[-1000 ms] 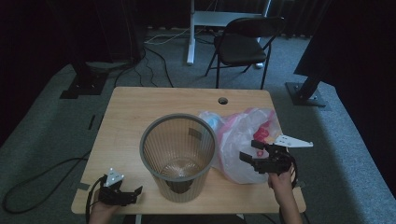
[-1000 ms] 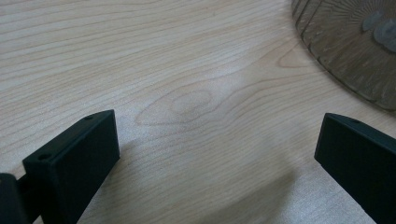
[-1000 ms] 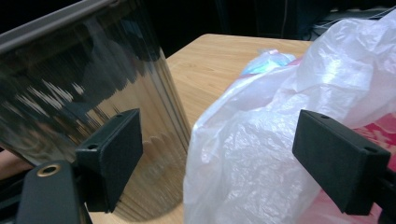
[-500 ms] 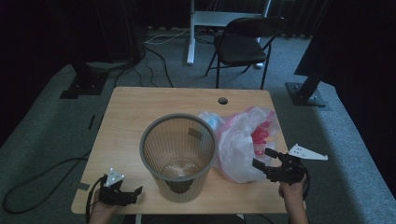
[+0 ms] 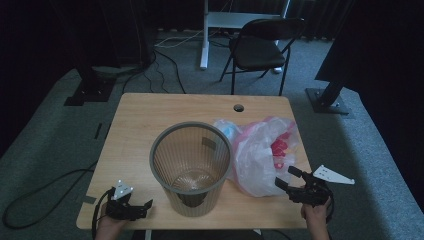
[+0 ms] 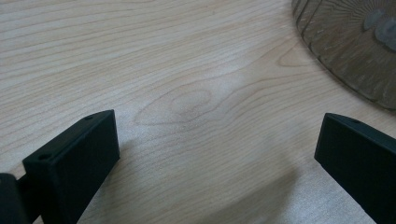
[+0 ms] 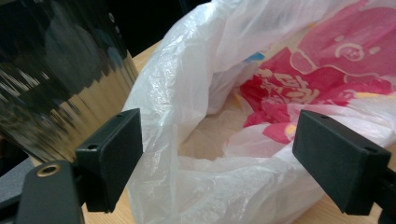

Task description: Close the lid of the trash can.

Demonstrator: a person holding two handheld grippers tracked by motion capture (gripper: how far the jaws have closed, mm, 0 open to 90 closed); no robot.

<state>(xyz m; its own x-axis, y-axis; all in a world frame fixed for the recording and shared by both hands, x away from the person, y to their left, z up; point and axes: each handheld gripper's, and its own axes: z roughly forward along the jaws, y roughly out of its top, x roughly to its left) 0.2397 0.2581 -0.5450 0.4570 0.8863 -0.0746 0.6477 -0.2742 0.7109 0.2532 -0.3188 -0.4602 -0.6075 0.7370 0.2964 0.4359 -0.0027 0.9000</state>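
Observation:
A grey ribbed wastebasket point(image 5: 191, 167) stands upright in the middle of the wooden table point(image 5: 150, 117). Right of it lies a crumpled white plastic bag with red print point(image 5: 265, 152), its mouth gaping toward me point(image 7: 210, 140). My right gripper point(image 5: 290, 180) hovers open at the bag's near edge, jaws spread on either side of the bag's opening point(image 7: 215, 154) without touching it. My left gripper point(image 5: 142, 206) rests open on the table's front left, near the basket's base point(image 6: 355, 51), holding nothing point(image 6: 217, 154).
A black folding chair point(image 5: 262, 47) and a white desk leg point(image 5: 204, 35) stand beyond the table's far edge. A cable hole point(image 5: 238, 107) sits near that edge. Dark stands point(image 5: 330, 95) flank the table on the grey carpet.
My right gripper has drawn back and down toward the table's front right corner, away from the bag's top. The left gripper has stayed put.

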